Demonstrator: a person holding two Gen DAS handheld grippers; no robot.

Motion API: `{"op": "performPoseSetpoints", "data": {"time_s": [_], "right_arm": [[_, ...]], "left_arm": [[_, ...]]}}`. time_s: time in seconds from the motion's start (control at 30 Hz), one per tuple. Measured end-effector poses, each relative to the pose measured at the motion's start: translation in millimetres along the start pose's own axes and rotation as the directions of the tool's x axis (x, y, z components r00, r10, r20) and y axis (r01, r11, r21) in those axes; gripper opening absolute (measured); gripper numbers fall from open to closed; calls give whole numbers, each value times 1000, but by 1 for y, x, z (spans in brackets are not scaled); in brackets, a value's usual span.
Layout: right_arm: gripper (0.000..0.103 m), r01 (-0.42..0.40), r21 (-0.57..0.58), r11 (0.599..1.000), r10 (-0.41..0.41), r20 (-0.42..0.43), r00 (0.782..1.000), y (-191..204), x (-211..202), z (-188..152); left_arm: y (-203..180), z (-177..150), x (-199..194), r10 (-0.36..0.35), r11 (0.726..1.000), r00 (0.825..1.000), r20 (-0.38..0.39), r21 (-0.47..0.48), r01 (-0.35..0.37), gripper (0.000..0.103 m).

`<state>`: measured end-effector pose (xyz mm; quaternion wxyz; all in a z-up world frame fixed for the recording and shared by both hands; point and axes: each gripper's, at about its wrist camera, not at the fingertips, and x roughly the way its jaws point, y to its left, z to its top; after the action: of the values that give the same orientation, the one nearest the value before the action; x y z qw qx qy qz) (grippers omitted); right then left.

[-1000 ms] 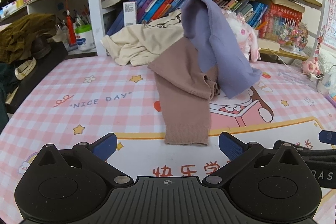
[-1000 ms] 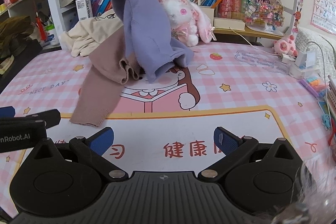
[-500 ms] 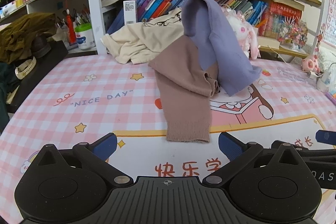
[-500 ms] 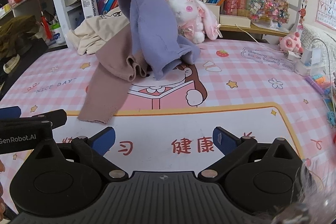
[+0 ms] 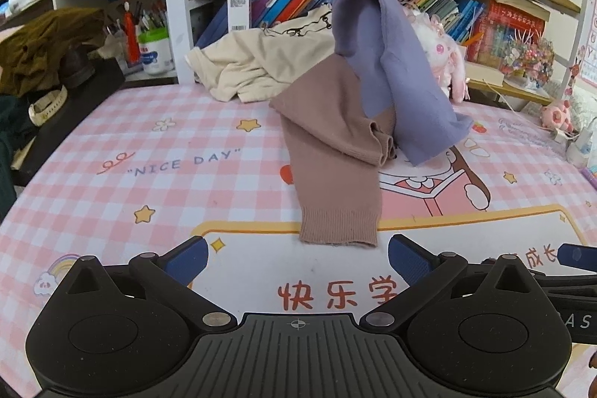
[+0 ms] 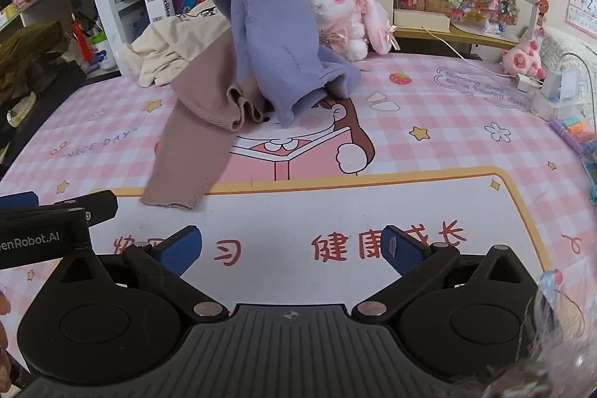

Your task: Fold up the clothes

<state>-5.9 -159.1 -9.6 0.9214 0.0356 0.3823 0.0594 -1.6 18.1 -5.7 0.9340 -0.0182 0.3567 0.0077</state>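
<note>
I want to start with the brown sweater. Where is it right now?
In both views the brown sweater lies on the pink mat ahead of the open jaws, its upper part under the purple garment, in front of the cream garment.

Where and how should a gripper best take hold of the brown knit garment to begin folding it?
Probably at the ribbed hem of the brown knit garment, approached low from the near side. That edge lies flat and free on the mat, nearest the open left gripper; its far end is pinned under the purple garment.
</note>
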Motion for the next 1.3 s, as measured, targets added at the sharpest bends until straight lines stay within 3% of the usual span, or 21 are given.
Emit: {"op": "performPoseSetpoints", "data": {"time_s": [0.67,1.3], "right_arm": [[95,51,-23,998,-51,41,998,0,5,10],[95,52,-15,999,-51,40,998,-3,16,17]], "left_arm": [[-6,9,4,-73,997,996,48,36,71,102],[-2,12,15,-75,997,996,39,24,74,103]]}}
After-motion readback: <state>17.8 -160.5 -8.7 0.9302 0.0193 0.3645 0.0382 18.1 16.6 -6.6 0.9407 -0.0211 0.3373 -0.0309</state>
